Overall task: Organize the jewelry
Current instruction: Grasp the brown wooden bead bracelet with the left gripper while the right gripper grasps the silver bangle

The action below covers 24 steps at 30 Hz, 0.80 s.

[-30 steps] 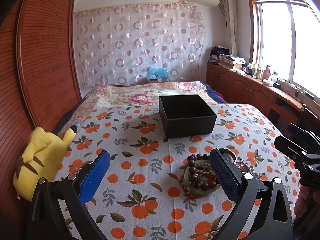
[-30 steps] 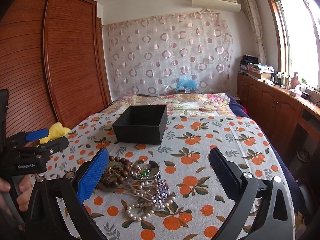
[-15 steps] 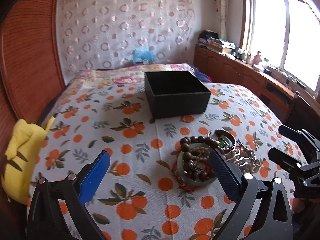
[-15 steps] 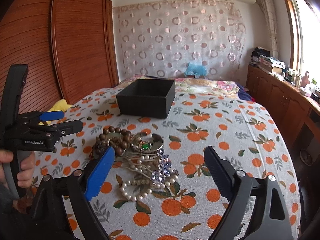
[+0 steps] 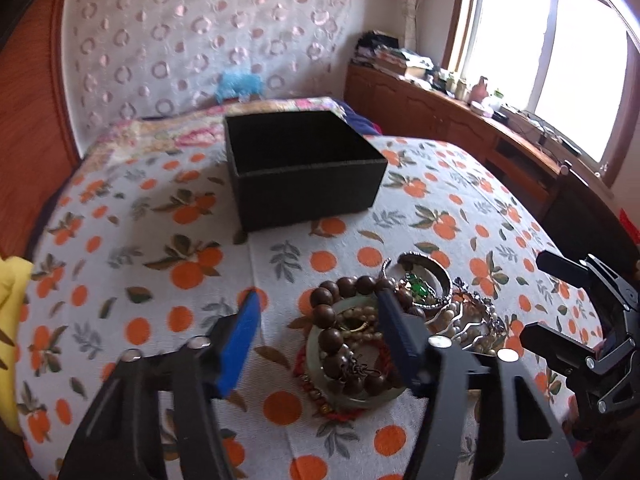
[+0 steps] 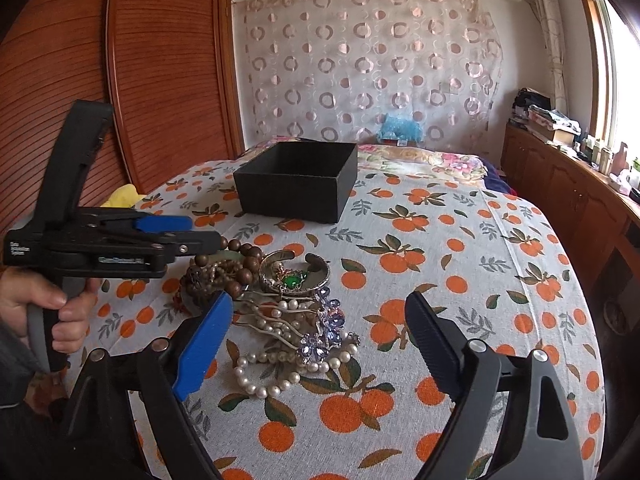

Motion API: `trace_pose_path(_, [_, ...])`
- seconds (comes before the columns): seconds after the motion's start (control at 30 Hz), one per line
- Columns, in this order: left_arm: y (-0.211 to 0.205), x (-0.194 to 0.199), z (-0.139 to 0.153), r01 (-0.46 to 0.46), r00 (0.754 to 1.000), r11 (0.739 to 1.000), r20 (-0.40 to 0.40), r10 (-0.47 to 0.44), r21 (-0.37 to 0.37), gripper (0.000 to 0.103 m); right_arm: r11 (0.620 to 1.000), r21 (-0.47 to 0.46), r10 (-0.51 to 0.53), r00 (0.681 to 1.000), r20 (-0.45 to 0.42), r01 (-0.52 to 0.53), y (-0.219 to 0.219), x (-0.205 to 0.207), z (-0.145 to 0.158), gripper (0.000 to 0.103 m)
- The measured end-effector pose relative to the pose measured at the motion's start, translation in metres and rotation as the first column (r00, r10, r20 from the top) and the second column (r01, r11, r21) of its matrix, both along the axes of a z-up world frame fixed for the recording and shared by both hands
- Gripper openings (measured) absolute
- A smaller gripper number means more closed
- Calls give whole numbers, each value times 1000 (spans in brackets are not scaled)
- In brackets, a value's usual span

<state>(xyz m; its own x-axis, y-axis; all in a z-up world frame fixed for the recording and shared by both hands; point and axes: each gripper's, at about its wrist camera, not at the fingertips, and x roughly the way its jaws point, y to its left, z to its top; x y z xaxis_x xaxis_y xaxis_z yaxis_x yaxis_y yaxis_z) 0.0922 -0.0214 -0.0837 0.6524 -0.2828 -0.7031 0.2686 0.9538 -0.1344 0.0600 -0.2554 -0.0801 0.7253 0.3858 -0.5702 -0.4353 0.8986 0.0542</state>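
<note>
A jewelry pile lies on the orange-print bedspread (image 5: 120, 264), in front of an open black box (image 5: 304, 184) (image 6: 296, 188). My left gripper (image 5: 318, 300) (image 6: 204, 232) is low over the pile's left side and its jaws are closing. A brown wooden bead bracelet (image 5: 326, 314) (image 6: 244, 252) on a green bangle (image 5: 360, 400) lies between them; the blue finger (image 5: 240, 336) is still clear of the beads. My right gripper (image 6: 318, 300) (image 5: 580, 312) hovers open over a pearl necklace (image 6: 260, 384) and purple crystal flowers (image 6: 328, 328). Beside these rests a silver cuff with a green stone (image 6: 294, 280) (image 5: 420, 288).
A yellow plush toy (image 5: 10, 320) (image 6: 124, 196) lies at the bed's left edge by the wooden wardrobe (image 6: 120, 80). A wooden cabinet (image 5: 460, 128) with clutter runs under the window on the right. A hand (image 6: 44, 312) grips the left tool's handle.
My left gripper dropped and tilted toward the pile, and its jaws narrowed around the bead bracelet. My right gripper dipped toward the pearls, jaws slightly narrower.
</note>
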Motion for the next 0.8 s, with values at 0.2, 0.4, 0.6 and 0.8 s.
trace_pose_path(0.2, [4,8,-12,16,998,998,-59,-20,-65,14,998,-23,50,998,-26,-51,9,15,-2,89])
trace_pose_path(0.4, [9,0,-2,20,999,997,-24,-22,-76,12,996,-32,76,996,-49,-78,14,30,-4,90])
trace_pose_path(0.6, [15,-15,22,4,999,996,52,1,-92,12,996,-26,88,992,-93,-91,13,53,-6,76])
trace_pose_path(0.8, [18,-23,38,-1,995,997,104,10,-83,12,989,-38,136,977,-166,-144,22,80,-13,48])
